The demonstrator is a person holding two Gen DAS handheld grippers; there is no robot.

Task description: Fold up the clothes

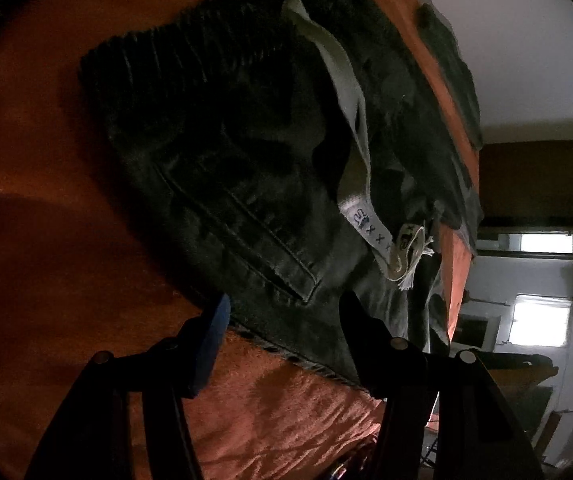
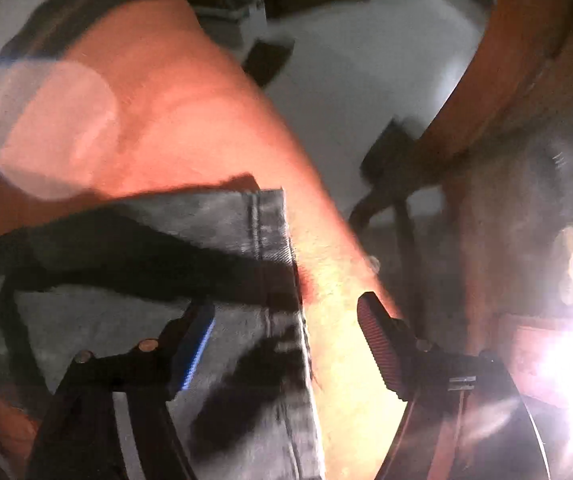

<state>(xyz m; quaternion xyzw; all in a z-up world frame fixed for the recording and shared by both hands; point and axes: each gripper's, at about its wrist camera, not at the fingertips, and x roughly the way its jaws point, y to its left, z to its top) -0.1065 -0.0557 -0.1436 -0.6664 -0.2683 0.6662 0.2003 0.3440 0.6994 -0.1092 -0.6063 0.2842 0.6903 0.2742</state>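
1. Left tool (image 1: 284, 316): jaws spread, empty, poised over the side seam of the dark shorts (image 1: 222, 152) lying on the orange bed cover (image 1: 30, 160). Pinch the full edge thickness.
2. Drawstring (image 1: 350, 128) tips show "x x"; the rest is unreadable.
3. Right tool (image 2: 286, 320): spread, empty, over a grey hem (image 2: 270, 224), seemingly the same garment.

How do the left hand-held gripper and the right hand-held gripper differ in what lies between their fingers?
The left hand-held gripper frames the dark garment's pocket edge; the right hand-held gripper straddles a grey hem and the orange cover. The left view is sharp, the right blurred. Both are open and hold nothing.
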